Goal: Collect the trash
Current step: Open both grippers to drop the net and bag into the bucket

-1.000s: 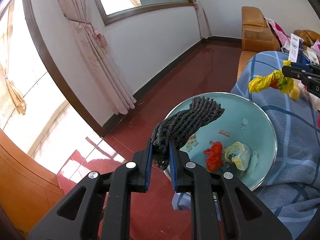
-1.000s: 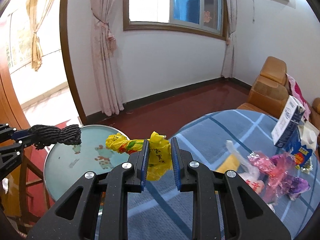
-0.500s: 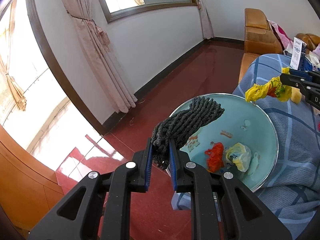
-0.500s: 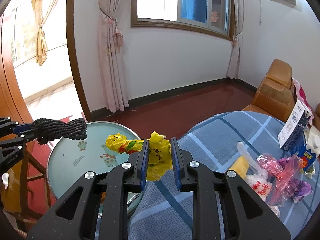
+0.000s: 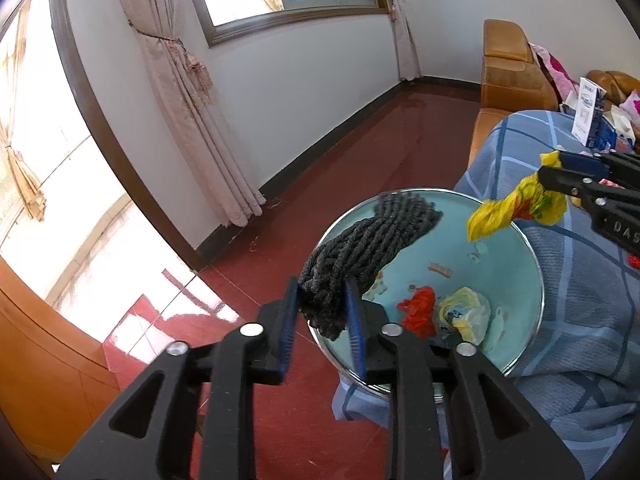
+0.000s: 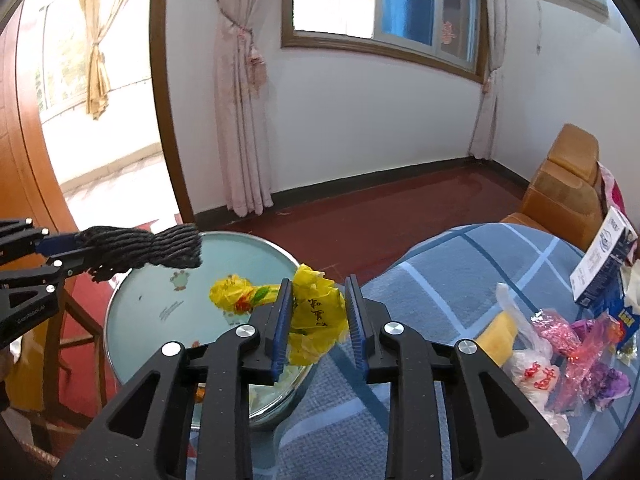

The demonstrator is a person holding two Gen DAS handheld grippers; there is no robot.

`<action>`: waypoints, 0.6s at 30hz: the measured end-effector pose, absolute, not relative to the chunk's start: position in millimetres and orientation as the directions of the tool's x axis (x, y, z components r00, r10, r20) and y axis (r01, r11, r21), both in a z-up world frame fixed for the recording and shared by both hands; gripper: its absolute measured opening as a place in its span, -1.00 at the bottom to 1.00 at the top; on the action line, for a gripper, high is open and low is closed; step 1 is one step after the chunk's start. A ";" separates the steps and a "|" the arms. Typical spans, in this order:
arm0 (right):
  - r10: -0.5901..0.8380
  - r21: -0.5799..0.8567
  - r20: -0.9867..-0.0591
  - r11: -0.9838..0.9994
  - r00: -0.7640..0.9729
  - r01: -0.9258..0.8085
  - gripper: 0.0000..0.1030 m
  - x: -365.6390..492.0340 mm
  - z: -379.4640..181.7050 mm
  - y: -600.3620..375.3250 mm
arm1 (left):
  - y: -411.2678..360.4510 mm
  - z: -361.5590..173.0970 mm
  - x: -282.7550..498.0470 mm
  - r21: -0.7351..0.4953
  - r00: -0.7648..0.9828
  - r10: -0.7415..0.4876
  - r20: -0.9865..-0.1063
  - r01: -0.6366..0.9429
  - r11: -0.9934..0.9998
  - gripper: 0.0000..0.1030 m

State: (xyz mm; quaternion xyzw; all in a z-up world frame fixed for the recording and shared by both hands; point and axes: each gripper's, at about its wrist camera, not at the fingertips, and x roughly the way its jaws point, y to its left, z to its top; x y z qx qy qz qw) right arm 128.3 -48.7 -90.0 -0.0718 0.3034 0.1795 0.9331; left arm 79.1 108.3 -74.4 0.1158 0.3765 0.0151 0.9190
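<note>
My left gripper (image 5: 322,300) is shut on a dark grey knitted cloth (image 5: 368,244) and holds it over the near rim of a round teal basin (image 5: 520,292). The basin holds a red scrap (image 5: 418,310) and a crumpled yellow-white bag (image 5: 466,314). My right gripper (image 6: 316,304) is shut on a yellow plastic wrapper (image 6: 316,312), held over the basin's right rim (image 6: 280,252). The wrapper (image 5: 512,212) and the right gripper also show in the left wrist view. The left gripper (image 6: 76,250) with the cloth (image 6: 148,248) shows in the right wrist view.
A table under a blue checked cloth (image 6: 452,272) stands right of the basin. It carries a white bag (image 6: 532,368), pink and purple wrappers (image 6: 588,344) and a blue-white carton (image 6: 604,260). An orange sofa (image 5: 512,64) is behind. Red floor (image 5: 352,156) and curtains (image 6: 240,120) lie beyond.
My right gripper has carried the yellow wrapper left, further over the basin. My left gripper still holds the grey cloth over the rim, shifted slightly.
</note>
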 end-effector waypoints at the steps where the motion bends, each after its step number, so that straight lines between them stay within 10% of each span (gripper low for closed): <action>1: 0.294 -0.027 -0.595 0.923 0.748 -0.385 -0.42 127.8 -90.9 -47.3 | 107.2 -74.3 78.5 0.223 0.719 0.111 -0.686 0.062 0.973 -0.39; 6: 0.304 -0.015 -0.596 0.921 0.743 -0.389 -0.11 126.7 -91.8 -46.6 | 103.4 -73.4 77.4 0.230 0.728 0.110 -0.677 0.067 0.971 0.01; 18: 0.297 -0.011 -0.599 0.926 0.744 -0.379 -0.08 124.2 -95.2 -49.6 | 103.1 -75.9 77.9 0.230 0.724 0.120 -0.679 0.055 0.972 0.06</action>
